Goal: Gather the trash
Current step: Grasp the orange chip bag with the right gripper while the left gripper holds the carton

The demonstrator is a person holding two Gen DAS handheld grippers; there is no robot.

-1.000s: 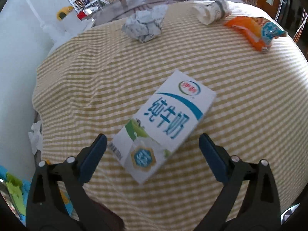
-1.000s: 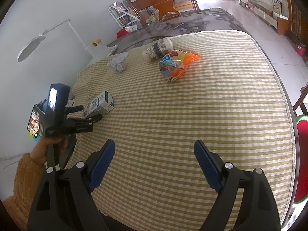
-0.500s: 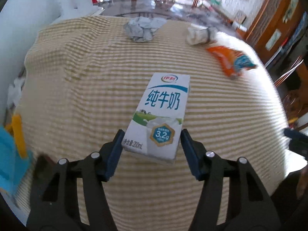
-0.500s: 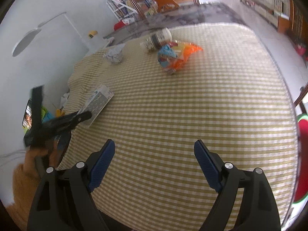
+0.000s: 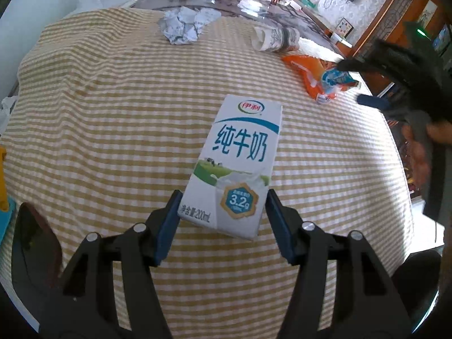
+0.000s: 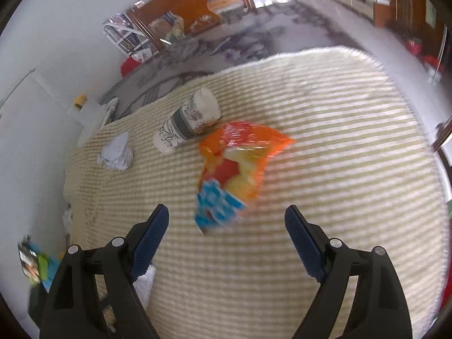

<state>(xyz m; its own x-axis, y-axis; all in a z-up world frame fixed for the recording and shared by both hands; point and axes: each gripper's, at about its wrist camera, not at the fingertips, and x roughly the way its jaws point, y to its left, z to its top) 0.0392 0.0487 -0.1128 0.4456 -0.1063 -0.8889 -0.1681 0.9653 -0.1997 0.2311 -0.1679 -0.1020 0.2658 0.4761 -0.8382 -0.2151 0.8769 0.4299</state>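
My left gripper (image 5: 223, 212) is shut on the near end of a white milk carton (image 5: 240, 158) and holds it over the yellow checked tablecloth (image 5: 113, 113). My right gripper (image 6: 226, 226) is open, its jaws on either side of the near end of an orange and blue snack bag (image 6: 234, 166) lying on the cloth. The bag also shows in the left wrist view (image 5: 319, 76). A paper cup (image 6: 186, 121) lies on its side beyond the bag, and a crumpled paper ball (image 6: 115, 155) lies to its left. Both also show in the left wrist view: cup (image 5: 274, 39), ball (image 5: 183, 25).
The cloth (image 6: 339, 169) covers a table with a bare dark strip (image 5: 212, 0) at the far end. A white wall (image 6: 42, 70) runs along the left. The right gripper and the hand holding it (image 5: 409, 84) show at the left wrist view's right edge.
My left gripper closed on the milk carton and lifted its near end. My right gripper moved forward across the table to the snack bag, staying open.
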